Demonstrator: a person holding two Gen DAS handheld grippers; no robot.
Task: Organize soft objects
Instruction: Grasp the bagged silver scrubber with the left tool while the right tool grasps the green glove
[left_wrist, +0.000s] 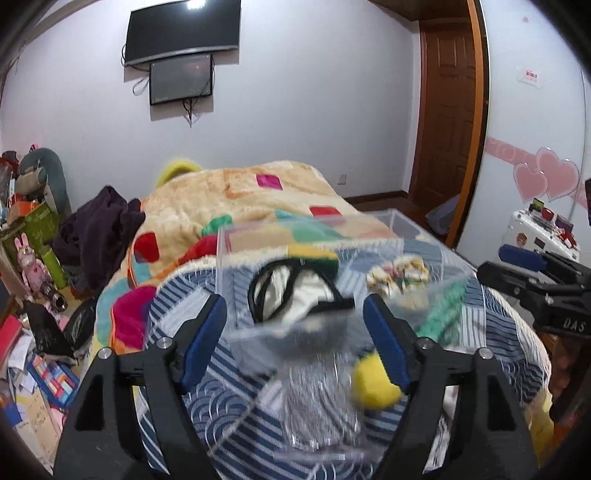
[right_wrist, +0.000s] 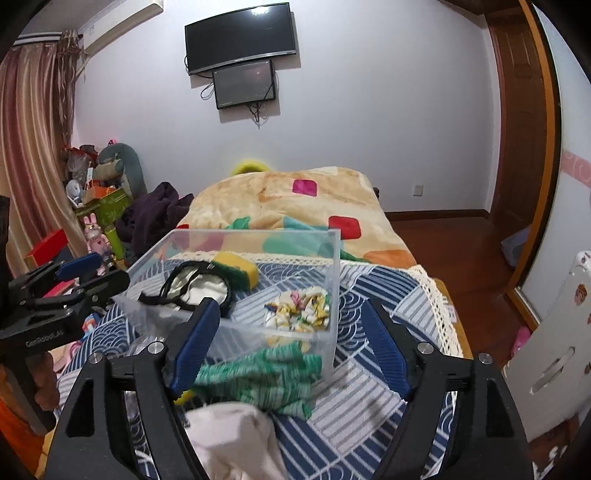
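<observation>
Left gripper (left_wrist: 295, 343): we see its two blue fingers (left_wrist: 201, 339) spread wide apart, with nothing pinched between them; a blurry gray thing (left_wrist: 321, 391) lies below them, and we cannot tell what it is
Right gripper (right_wrist: 291, 347): we see its fingers (right_wrist: 192, 347) wide apart too, and they hold nothing; the left finger is in front of the near wall of the box
Clear box (right_wrist: 332, 258): we see it sitting on the blue striped cover (right_wrist: 369, 369) of the bed, just in front of both grippers
Eye mask (right_wrist: 195, 284): black edge, white middle; we see it lying inside the box on the left side
Sponge (right_wrist: 238, 271): yellow with a green side; we see it inside the box at the back, touching the eye mask
Flower scrunchie (right_wrist: 301, 308): white with small bright spots; we see it inside the box on the right side, near the wall
Green cloth (right_wrist: 266, 373): green and white; we see it on the bed cover outside the box, right by its near wall, between the right gripper's fingers
White cloth (right_wrist: 236, 439): we see it bunched up on the cover, close under the right gripper
Yellow ball (left_wrist: 373, 384): soft and blurry; we see it by the left gripper's right finger
Fuzzy blanket (left_wrist: 266, 195): tan with bright squares; we see it on the bed behind the box
</observation>
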